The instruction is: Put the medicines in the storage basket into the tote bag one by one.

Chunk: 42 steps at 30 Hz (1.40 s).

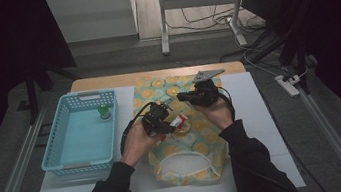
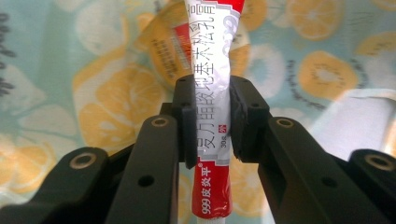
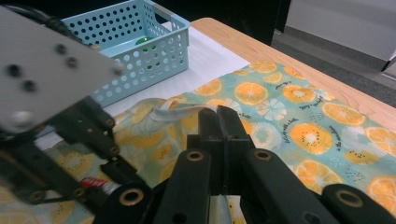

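Left gripper view: my left fingers (image 2: 209,122) clamp a red-and-white ointment tube (image 2: 211,88) over the orange-print cloth bag (image 1: 201,148), likely to drop it inside. My right fingers (image 3: 219,122) are pressed shut, apparently pinching bag fabric to steady it on the desk (image 1: 257,114).

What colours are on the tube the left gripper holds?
The tube is white with red ends and dark lettering, clearest in the left gripper view.
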Tool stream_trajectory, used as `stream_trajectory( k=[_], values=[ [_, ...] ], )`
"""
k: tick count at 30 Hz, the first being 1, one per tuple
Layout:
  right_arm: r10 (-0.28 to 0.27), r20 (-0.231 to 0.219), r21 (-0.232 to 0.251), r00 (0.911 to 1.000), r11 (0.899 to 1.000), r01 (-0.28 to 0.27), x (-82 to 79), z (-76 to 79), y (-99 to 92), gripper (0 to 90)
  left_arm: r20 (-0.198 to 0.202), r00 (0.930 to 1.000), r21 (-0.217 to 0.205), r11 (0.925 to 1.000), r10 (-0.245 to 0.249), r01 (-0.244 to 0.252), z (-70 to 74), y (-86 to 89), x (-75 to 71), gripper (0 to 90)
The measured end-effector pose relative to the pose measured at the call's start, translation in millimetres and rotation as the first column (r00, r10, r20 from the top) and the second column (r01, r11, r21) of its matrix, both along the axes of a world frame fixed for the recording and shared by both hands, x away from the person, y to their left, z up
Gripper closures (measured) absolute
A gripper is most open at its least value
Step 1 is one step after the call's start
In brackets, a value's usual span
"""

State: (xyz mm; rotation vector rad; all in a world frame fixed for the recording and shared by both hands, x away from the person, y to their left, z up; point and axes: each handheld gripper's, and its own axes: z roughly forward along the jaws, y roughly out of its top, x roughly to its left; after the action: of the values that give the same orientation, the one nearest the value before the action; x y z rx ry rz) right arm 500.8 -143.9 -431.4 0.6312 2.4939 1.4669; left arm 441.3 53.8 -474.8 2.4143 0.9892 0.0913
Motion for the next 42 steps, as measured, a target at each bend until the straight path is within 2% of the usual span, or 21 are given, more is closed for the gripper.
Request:
stream_trajectory(
  k=[7,11,20,24,28,34,39,42],
  values=[
    [0.014,0.005,-0.004,0.9999,1.000,-0.014,-3.9,-0.4,7.0,90.0,0.006,0.9984,0.042,0.9975,0.056,-0.056,-8.2,4.0,5.6,74.1],
    [0.016,0.007,-0.010,0.9999,1.000,-0.016,-5.3,-1.4,10.3,90.0,0.003,0.9961,0.051,0.9948,0.088,-0.088,-11.2,8.8,10.8,74.1],
    [0.011,-0.006,-0.039,0.9999,0.999,-0.012,-3.6,-12.0,16.6,90.0,-0.012,0.9912,0.101,0.9863,0.132,-0.130,-23.6,13.2,18.6,74.2],
    [0.018,0.000,-0.050,0.9998,0.999,-0.018,-5.6,-13.3,20.6,90.0,-0.022,0.9890,0.105,0.9841,0.146,-0.143,-28.0,14.8,23.4,74.1],
    [0.020,0.002,-0.052,0.9998,0.998,-0.020,-6.1,-13.8,21.6,90.0,-0.029,0.9879,0.089,0.9848,0.152,-0.149,-29.5,15.3,27.5,74.0],
    [0.011,0.001,-0.052,0.9999,0.999,-0.011,-4.7,-14.5,19.6,90.0,-0.026,0.9910,0.065,0.9895,0.131,-0.129,-31.2,14.9,30.1,72.7],
    [0.011,0.007,-0.048,0.9999,0.999,-0.011,-5.3,-13.0,18.6,90.0,0.012,0.9948,0.051,0.9936,0.101,-0.101,-26.1,15.6,24.6,60.2],
    [0.008,0.009,-0.045,0.9999,0.999,-0.008,-4.7,-11.6,16.6,90.0,0.036,0.9965,0.008,0.9971,0.075,-0.075,-19.3,18.9,17.9,53.7]
  ],
)
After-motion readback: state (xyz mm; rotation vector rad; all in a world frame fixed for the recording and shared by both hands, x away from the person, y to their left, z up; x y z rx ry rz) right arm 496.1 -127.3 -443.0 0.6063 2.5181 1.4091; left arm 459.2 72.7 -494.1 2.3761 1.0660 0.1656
